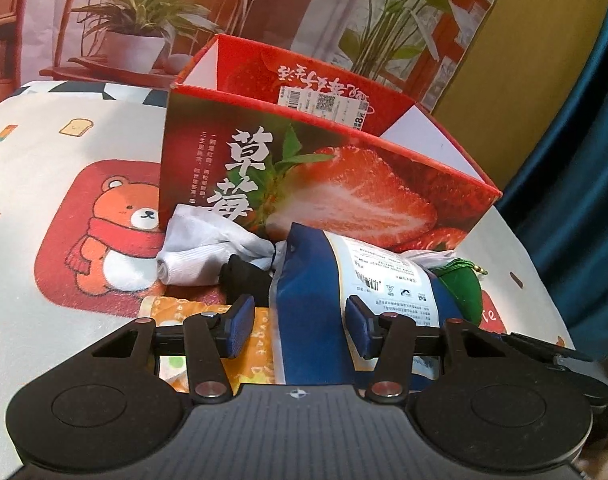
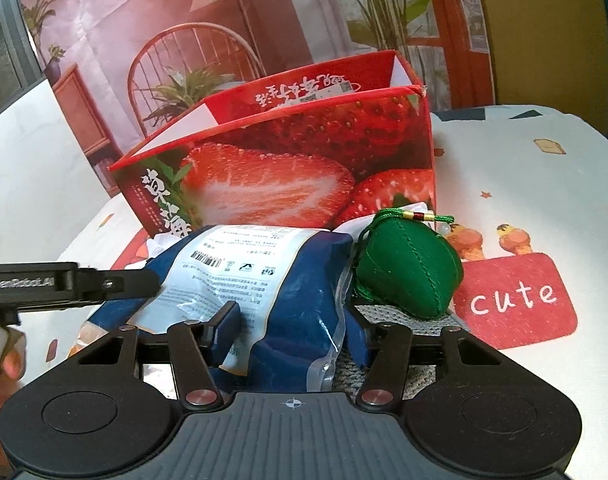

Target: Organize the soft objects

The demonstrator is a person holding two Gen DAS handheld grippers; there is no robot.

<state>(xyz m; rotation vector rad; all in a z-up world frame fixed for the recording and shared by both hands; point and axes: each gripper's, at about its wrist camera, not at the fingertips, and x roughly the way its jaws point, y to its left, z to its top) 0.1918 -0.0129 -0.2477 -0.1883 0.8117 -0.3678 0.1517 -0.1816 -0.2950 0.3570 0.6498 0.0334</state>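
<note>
Though flat, blue pouch point(image 2: 288, 280) lengthwise toward box point(image 2: 304, 160) (label up).

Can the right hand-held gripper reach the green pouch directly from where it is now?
Probably not directly: the right hand-held gripper straddles the blue bag; the green pouch lies beyond, to its right.

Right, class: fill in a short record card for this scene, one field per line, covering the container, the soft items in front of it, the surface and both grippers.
container: strawberry box, open top, upright
largest item: blue packet, lying in front of the box
right of packet: green pouch
left of packet: white socks
surface: bear-print cloth
left gripper: open, fingers either side of the packet
right gripper: open, around the packet
</note>
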